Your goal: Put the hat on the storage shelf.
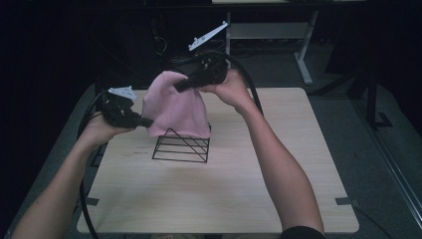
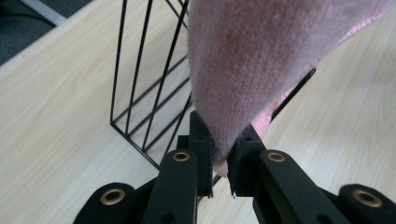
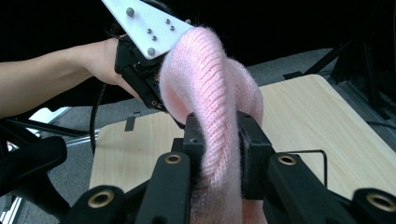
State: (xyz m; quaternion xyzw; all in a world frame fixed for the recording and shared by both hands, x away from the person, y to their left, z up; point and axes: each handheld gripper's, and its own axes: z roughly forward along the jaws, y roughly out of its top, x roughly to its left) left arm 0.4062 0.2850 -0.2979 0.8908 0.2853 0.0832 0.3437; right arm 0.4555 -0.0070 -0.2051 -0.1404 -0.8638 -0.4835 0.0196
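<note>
A pink knitted hat [image 1: 175, 107] hangs stretched over the black wire stand [image 1: 181, 147] in the middle of the table. My left gripper [image 1: 148, 121] is shut on the hat's lower left edge, and its own view has the knit [image 2: 243, 60] pinched between the jaws, the gripper [image 2: 222, 154] just above the stand's wires [image 2: 140, 93]. My right gripper [image 1: 179, 85] is shut on the hat's top, held higher. In the right gripper view a thick fold of the hat [image 3: 210, 93] runs between that gripper's [image 3: 219, 140] jaws, with my left gripper [image 3: 140, 74] behind it.
The light wooden table [image 1: 278, 179] stretches around the stand. Cables trail from both grippers. Beyond the far edge, in the dark, stand the legs of a white desk [image 1: 303, 55]. Black metal frames rise at the right [image 1: 370, 94].
</note>
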